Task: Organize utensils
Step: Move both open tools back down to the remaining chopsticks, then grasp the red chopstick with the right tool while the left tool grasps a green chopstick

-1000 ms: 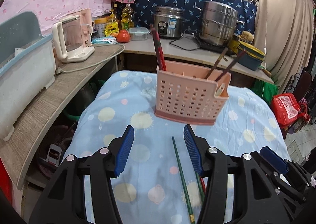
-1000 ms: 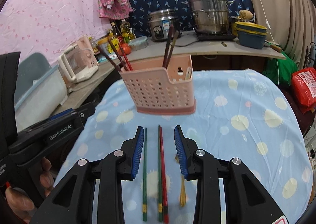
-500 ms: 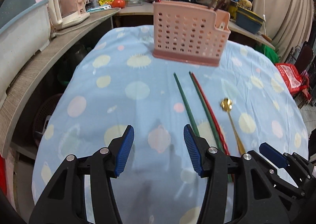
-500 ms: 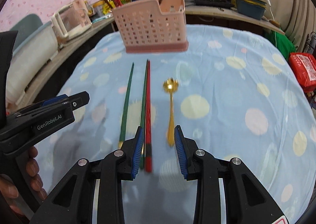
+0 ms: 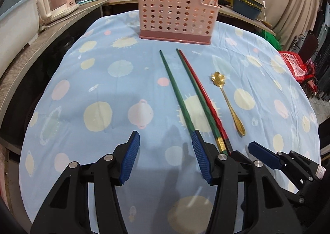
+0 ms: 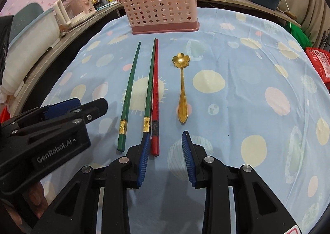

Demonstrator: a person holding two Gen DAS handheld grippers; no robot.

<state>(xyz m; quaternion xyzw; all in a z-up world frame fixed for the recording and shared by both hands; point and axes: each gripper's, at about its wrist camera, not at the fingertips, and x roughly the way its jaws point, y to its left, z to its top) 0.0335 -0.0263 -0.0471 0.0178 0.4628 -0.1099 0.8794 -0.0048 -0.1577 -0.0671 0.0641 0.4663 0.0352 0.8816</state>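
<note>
Jaws of both grippers, left gripper (image 5: 165, 141) and right gripper (image 6: 165, 141), stand wide open and empty, having backed away from the pink utensil caddy (image 6: 162, 2) at 12 o'clock, so the red chopstick (image 6: 155, 93) is probably next.

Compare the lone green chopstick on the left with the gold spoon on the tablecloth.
The lone green chopstick is a long, straight, dark green stick with a gold band near its butt; the gold spoon is shorter, all metallic gold, with a flower-shaped bowl. The chopstick lies left of the red and green pair, the spoon right of it. Both lie flat on the tablecloth, their far ends pointing toward the pink utensil basket, untouched by either claw.
</note>
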